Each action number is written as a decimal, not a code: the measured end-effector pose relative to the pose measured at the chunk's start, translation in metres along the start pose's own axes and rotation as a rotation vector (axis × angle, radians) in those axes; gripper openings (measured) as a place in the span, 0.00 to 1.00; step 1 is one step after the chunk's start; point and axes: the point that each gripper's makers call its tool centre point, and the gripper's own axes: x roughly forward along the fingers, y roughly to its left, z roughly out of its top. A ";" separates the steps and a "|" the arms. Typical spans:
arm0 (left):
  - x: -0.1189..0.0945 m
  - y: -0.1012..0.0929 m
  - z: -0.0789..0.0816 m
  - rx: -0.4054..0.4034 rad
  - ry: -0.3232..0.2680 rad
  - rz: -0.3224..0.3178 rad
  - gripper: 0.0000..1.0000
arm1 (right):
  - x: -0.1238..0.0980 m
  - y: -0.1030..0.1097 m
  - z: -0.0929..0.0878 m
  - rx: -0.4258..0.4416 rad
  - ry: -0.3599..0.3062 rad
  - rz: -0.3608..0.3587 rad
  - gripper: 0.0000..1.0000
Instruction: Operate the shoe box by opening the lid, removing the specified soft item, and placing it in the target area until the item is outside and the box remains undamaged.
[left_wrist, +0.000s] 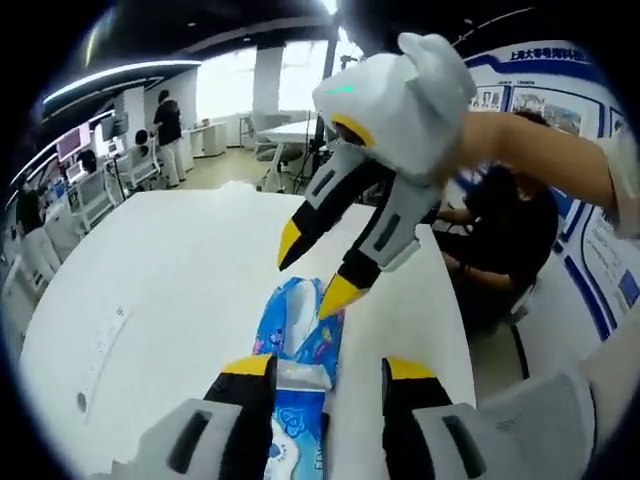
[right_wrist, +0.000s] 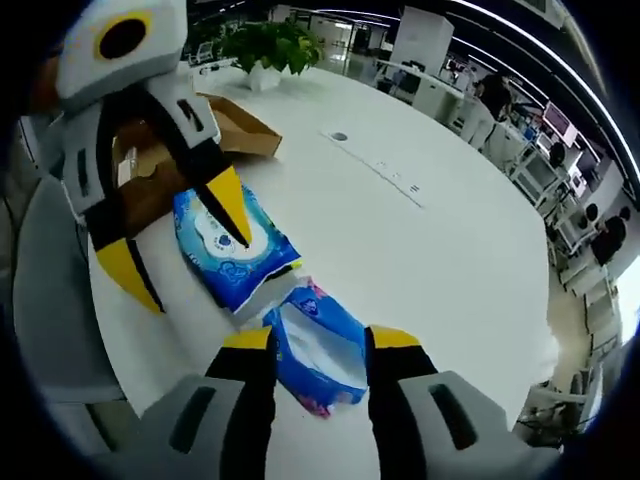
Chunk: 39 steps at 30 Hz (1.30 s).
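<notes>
My right gripper (right_wrist: 318, 345) hangs spread over the white table (right_wrist: 420, 250), its jaws straddling a blue tissue pack (right_wrist: 318, 358) without pinching it. My left gripper (right_wrist: 185, 235), at ten o'clock, is likewise released above a blue wipes pack (right_wrist: 235, 250), the brown shoe box (right_wrist: 235, 130) behind it.
</notes>
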 end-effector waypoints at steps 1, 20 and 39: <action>-0.005 0.002 -0.002 -0.008 0.004 0.010 0.44 | -0.002 0.004 0.003 -0.009 0.000 0.011 0.36; -0.145 0.030 -0.070 -0.209 -0.027 0.201 0.64 | -0.012 0.077 0.085 -0.155 -0.073 0.155 0.46; -0.261 0.042 -0.164 -0.359 -0.067 0.415 0.72 | 0.047 0.167 0.132 -0.331 -0.085 0.361 0.51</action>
